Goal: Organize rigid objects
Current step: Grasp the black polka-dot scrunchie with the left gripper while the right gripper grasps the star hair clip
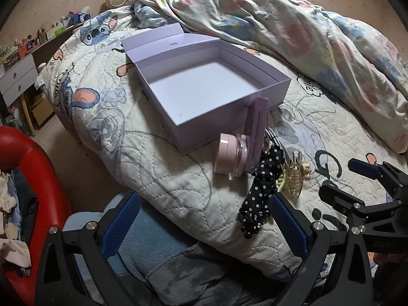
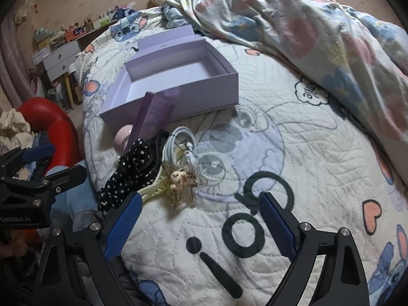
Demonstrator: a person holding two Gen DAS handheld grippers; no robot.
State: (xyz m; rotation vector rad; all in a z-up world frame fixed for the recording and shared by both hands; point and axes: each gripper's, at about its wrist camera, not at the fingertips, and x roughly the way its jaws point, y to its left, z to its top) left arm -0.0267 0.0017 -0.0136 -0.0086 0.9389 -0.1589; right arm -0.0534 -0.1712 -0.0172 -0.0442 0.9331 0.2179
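Observation:
An open, empty lilac box (image 1: 204,89) (image 2: 176,76) lies on the quilted bed. Leaning on its near wall is a purple carton (image 1: 257,117) (image 2: 156,119). Beside it lie a pink jar (image 1: 229,155) (image 2: 122,140), a black polka-dot scrunchie (image 1: 260,193) (image 2: 130,173), a coiled white cable (image 2: 178,142) and a clear hair claw (image 1: 297,176) (image 2: 181,181). My left gripper (image 1: 204,224) is open and empty, near the bed's edge, short of the pile. My right gripper (image 2: 201,221) is open and empty, just right of the pile.
A crumpled floral duvet (image 1: 306,33) (image 2: 318,25) covers the far right of the bed. A red chair (image 1: 38,165) with clothes stands at the left. A desk with drawers (image 1: 17,79) stands beyond it. A blue-grey blanket (image 1: 165,267) lies below the bed's edge.

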